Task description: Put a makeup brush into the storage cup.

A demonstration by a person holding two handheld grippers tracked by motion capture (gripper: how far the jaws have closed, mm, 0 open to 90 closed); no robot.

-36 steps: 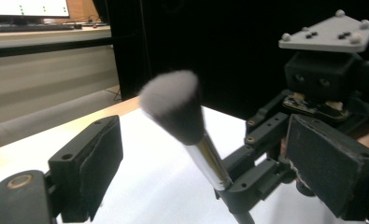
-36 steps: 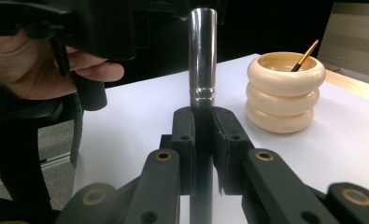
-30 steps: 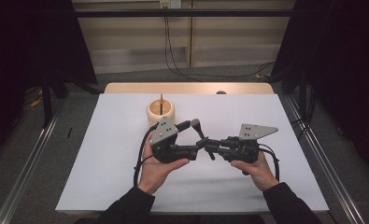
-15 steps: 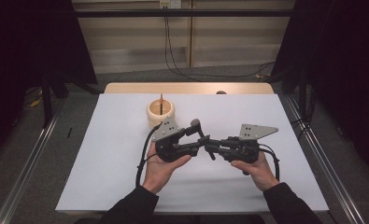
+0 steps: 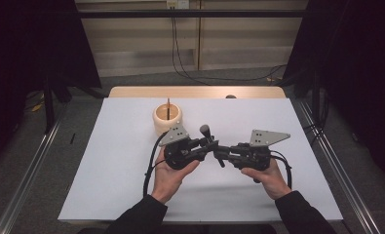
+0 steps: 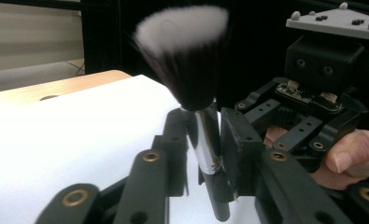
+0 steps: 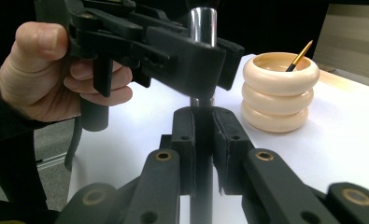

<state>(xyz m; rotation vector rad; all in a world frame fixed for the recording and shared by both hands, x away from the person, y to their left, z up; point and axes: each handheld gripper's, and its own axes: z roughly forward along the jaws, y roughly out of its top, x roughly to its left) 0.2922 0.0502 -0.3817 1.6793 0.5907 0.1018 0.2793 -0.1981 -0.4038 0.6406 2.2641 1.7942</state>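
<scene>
A white sheet covers the table (image 5: 107, 185) in front of you, with a strip of bare wood at its far edge and dark curtains and trailing cables beyond.

Nearest you, mid-table, your two hands meet over the sheet. The right gripper (image 7: 203, 135) is clenched on the dark lower handle of a makeup brush (image 6: 191, 70), which stands upright between the two tools. The left gripper (image 6: 204, 140) has just been closing around the brush's shiny metal ferrule (image 6: 206, 144), higher up than the right one's hold; in the left gripper view its pads sit tight against the metal on both sides, so it looks like a second grasp. In the high view the brush head (image 5: 205, 130) pokes up between the two grippers, well above the sheet.

Farther off and a little left stands a cream ribbed holder (image 5: 167, 118) with a thin gold-tipped brush (image 7: 300, 55) leaning inside it.

Watch the handover. The ferrule is smooth and round, so if you loosen the right jaws before the left has a firm bite, I judge the brush could slide down or swing sideways. Pulling the hands apart while both clamp could twist the handle. On the way to the holder, a low carry could knock it or the thin brush over.
</scene>
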